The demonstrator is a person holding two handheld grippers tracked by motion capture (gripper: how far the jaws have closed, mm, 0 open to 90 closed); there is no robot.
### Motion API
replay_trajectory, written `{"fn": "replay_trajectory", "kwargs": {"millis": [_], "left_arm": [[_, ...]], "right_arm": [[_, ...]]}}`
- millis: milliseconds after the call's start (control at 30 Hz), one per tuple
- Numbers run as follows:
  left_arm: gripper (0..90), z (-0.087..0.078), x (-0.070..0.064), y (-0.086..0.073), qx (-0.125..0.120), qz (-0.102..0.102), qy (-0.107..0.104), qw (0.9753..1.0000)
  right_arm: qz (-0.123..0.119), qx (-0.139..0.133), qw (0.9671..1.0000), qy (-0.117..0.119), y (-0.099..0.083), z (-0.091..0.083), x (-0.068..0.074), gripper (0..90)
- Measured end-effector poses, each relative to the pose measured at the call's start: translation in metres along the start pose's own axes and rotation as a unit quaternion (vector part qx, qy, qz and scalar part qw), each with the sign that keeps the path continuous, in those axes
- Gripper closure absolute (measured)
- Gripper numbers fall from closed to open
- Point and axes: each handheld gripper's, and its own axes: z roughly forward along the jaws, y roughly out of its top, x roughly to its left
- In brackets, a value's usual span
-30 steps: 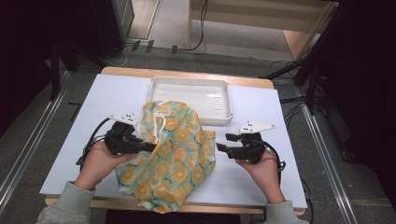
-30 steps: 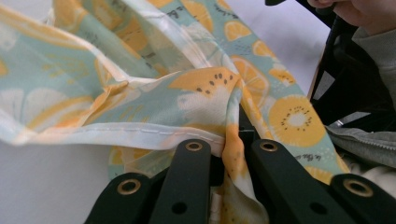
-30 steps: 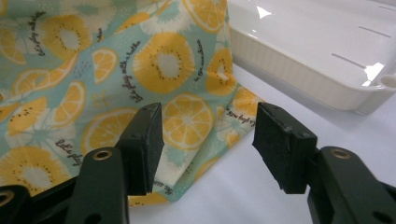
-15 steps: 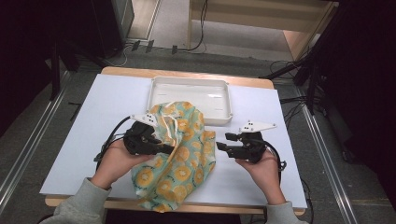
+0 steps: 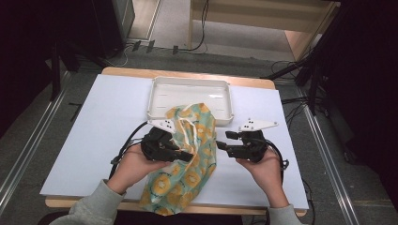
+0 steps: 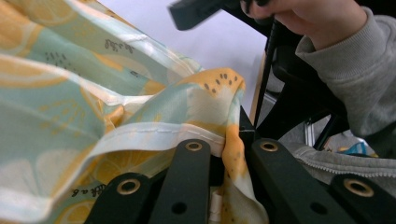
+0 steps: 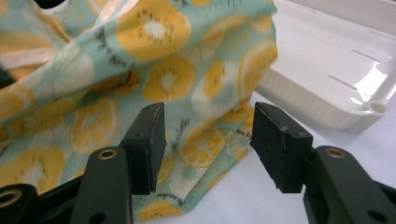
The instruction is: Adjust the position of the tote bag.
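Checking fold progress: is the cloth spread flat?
No: the fruit-print cloth is bunched, its edge pinched in the left claw.

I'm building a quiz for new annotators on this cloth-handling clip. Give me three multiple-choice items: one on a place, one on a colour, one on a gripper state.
1. Where does the white tray stand?
A. At the table's far edge, beyond the cloth
B. At the near edge, under the forearms
C. On the floor

2. What is printed on the cloth?
A. Red stripes on white
B. Yellow-orange citrus slices on pale green
C. Plain blue

3. How are the left gripper and the right gripper?
A. Both open
B. Left open, right shut on cloth
C. Left shut on cloth, right open

Answers: 1 A, the high view shows it behind the cloth. 2 B, the fruit slices are plain in the right gripper view. 3 C, a hem is pinched between the left jaws, while the right jaws stand apart.
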Motion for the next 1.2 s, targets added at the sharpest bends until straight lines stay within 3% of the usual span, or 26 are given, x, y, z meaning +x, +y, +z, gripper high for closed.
{"fn": "replay_trajectory", "kwargs": {"millis": [167, 367, 867, 933, 1200], "left_arm": [[89.1, 0.010, 0.000, -0.001, 0.006, 0.009, 0.009, 0.9999], [88.9, 0.023, 0.007, -0.012, 0.019, 0.002, 0.020, 0.9996], [87.6, 0.047, 0.015, -0.025, 0.038, -0.008, 0.013, 0.9992], [85.7, 0.048, 0.016, -0.026, 0.048, -0.009, 0.015, 0.9987], [71.6, 0.039, 0.014, -0.024, 0.041, -0.016, 0.008, 0.9990]], "right_arm": [[0.000, -0.006, 0.9999, -0.013, 0.007, -0.004, -0.002, 46.3], [0.004, -0.001, 0.9999, -0.017, 0.002, 0.003, 0.000, 46.4], [0.016, 0.012, 0.9997, -0.017, -0.016, 0.011, -0.001, 47.0], [0.016, 0.014, 0.9996, -0.016, -0.019, 0.012, 0.000, 47.2], [0.020, 0.020, 0.9994, -0.019, -0.028, 0.013, -0.002, 47.5]]}}
